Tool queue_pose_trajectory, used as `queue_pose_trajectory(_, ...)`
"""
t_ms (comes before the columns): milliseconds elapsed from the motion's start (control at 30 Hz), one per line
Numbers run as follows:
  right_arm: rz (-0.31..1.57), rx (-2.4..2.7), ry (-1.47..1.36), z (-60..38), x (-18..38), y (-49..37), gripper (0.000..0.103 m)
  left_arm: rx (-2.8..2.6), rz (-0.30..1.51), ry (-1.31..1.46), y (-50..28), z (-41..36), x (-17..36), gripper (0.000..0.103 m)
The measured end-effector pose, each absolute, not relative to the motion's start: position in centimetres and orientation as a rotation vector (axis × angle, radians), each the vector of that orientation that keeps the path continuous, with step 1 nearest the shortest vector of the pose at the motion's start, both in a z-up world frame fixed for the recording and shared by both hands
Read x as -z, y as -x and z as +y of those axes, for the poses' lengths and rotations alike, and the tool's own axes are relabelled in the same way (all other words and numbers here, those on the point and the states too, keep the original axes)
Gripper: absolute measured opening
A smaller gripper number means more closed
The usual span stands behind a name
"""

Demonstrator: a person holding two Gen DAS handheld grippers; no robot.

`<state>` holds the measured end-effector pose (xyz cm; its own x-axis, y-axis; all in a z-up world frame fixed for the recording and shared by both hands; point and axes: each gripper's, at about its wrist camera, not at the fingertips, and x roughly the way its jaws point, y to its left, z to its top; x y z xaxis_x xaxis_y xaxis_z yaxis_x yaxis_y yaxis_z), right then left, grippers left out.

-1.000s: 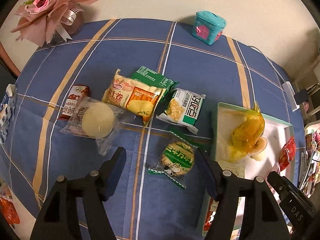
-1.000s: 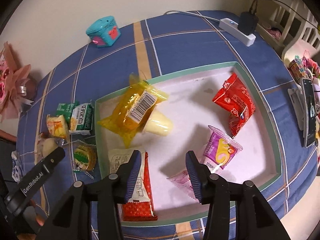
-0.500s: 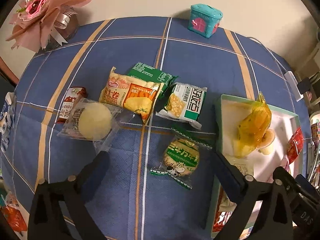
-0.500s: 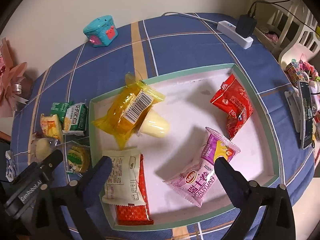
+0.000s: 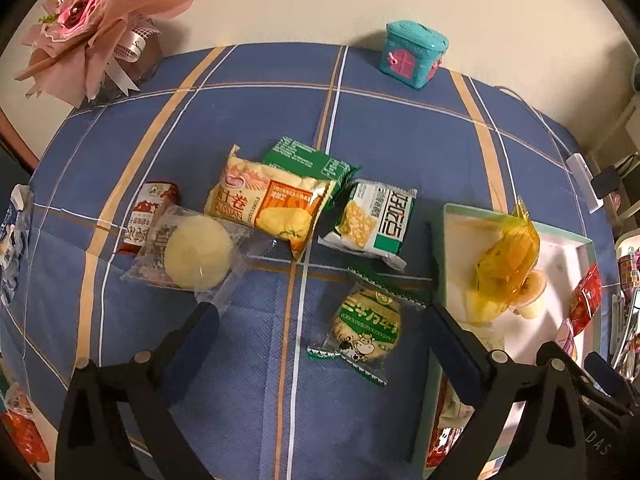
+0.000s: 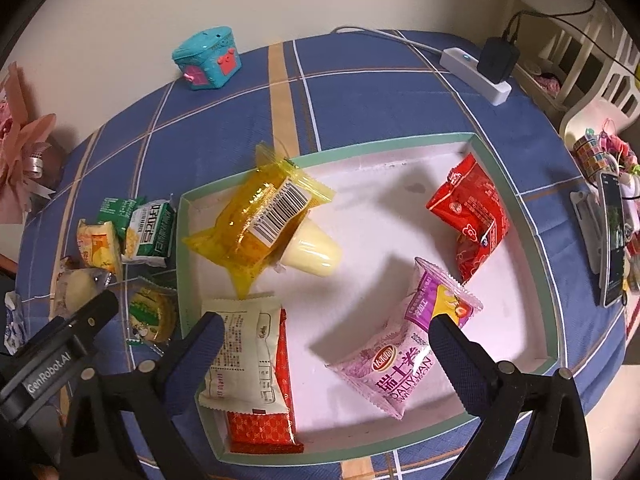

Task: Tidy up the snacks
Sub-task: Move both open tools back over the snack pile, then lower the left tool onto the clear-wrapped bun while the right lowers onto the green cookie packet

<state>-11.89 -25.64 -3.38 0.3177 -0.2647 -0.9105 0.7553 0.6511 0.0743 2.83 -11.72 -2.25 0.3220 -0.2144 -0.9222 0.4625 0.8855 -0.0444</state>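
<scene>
Matt woven tablecloth [image 5: 248, 352], glossy plastic snack wrappers [image 6: 400, 364], matt black gripper fingers [image 6: 460, 360]

Blue tabletop cloth [image 5: 248, 128] with tan and white plaid lines; mint-rimmed white tray [image 6: 516, 200]; teal toy box [image 6: 208, 60] with pink door.

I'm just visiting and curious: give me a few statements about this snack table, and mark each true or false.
1. The purple packet lies inside the tray. True.
2. The right gripper is clamped on a snack. False: it is open and holds nothing.
3. The round green cookie packet is in the tray. False: it lies on the tablecloth beside it.
4. The left gripper is open. True.
</scene>
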Motion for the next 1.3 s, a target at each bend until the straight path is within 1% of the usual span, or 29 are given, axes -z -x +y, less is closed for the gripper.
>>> queue_pose_trajectory(267,0.998,0.691,-0.552,-24.9,2.6,11.6,0.103,0.45,1.146,-0.214,-4.2,-9.6,1.0,0.101)
queue_pose_trajectory(533,0.977,0.676,-0.509,-23.3,1.5,10.3,0.103,0.381,1.122,-0.171,-6.6,-5.3,-0.4,0.101)
queue_pose_trajectory(967,0.97,0.541,-0.471,-18.0,0.8,4.9,0.103,0.254,1.096,-0.111,-10.3,2.3,-2.0,0.101)
queue_pose_trajectory(1100,0.983,0.526,-0.464,-17.0,1.1,3.6,0.103,0.261,1.11,-0.098,-11.0,2.6,-1.7,0.101)
queue_pose_trajectory(1300,1.014,0.51,-0.472,-16.0,1.9,1.7,0.103,0.315,1.13,-0.137,-11.4,0.6,-1.1,0.101)
